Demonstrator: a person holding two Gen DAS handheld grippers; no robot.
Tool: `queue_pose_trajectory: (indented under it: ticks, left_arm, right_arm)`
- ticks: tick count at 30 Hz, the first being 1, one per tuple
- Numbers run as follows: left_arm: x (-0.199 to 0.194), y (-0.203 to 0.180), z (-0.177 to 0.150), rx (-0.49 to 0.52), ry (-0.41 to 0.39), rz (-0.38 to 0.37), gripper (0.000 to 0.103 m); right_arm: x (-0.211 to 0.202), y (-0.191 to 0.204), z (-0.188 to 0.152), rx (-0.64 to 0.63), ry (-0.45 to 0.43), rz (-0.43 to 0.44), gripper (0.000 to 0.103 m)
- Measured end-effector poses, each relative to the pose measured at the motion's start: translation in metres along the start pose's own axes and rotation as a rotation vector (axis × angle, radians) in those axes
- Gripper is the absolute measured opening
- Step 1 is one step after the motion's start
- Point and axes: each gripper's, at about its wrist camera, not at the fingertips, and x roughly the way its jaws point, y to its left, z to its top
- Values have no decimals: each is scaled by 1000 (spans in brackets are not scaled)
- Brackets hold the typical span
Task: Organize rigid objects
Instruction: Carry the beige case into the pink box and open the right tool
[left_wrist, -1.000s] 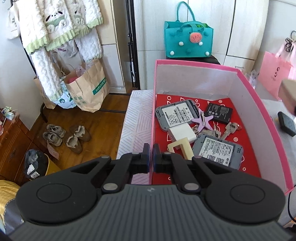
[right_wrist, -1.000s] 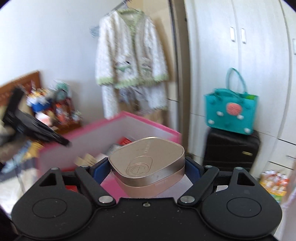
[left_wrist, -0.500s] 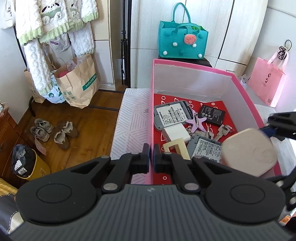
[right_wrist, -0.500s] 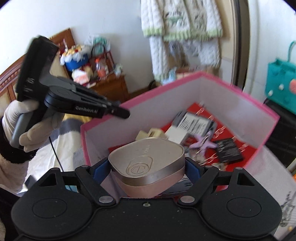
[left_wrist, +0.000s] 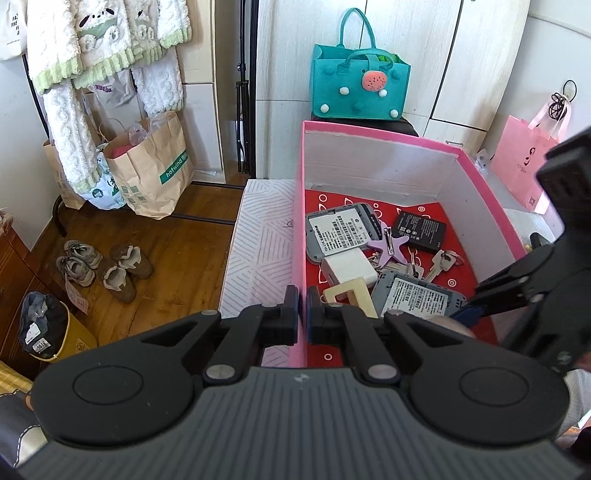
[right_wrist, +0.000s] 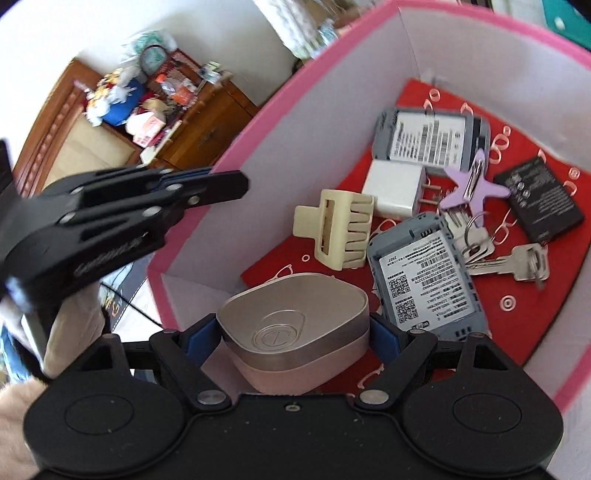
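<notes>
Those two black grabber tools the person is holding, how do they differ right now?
The right tool is spread wide and clamps a rose-gold case over the pink box; the left tool is pinched shut on the box's near wall. The right tool reaches inside the box above the items; the left tool stays at the rim. Both are black with blue pads and point downward.

Satin metallic case (right_wrist: 295, 328), cardboard box (right_wrist: 480, 55)
</notes>
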Motion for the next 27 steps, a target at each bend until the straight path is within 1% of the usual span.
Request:
queue_pose_trajectory:
  ticks: [2,4,6,8,10,14,15,18,21,23,25,27]
  left_arm:
    - [-1,1,0,-3,1,-4,4]
    - [-1,1,0,-2,2,-5,4]
    - [0,1,0,-1,2,-5,4]
    - [-1,0,0,-1,1,-6,4]
    - [-1,0,0,3,1,-3,4]
    - [-1,-1,-1,2,2,-3,4]
    - [-1,-1,-1,3,2,-4,4]
    - [-1,-1,-1,9,0,0,4]
    - [-1,-2,-1,12,1,2,4]
    - [-1,-2,-1,15,-1,2,4]
    - [-1,-2,-1,12,6,3,4]
    - [-1,-3,-1,13,8,7,4]
  right_arm:
    - [7,-1,3,21,10,-14,88]
    - [12,-4,5,62,12,-5,88]
    - [15,-10,5,104,-2,16,88]
    - [15,-10,4,103,-29,-14,88]
    - [9,-3,3,58,-66,-54,88]
    - [-8,17,-5,-120,-134,-149,88]
    - [-14,18,-6,-139,-152,-160,88]
    - [-43,12,-12,-143,-236,-149,88]
    - [-76,6,-30,-166,-370,-163,89]
    - [-96,-3,-43,-189,-416,-134,90]
    - [-111,-17,-58,-142,-476,-129,90]
    - [-125,-27,-76,-115,-536,-154,90]
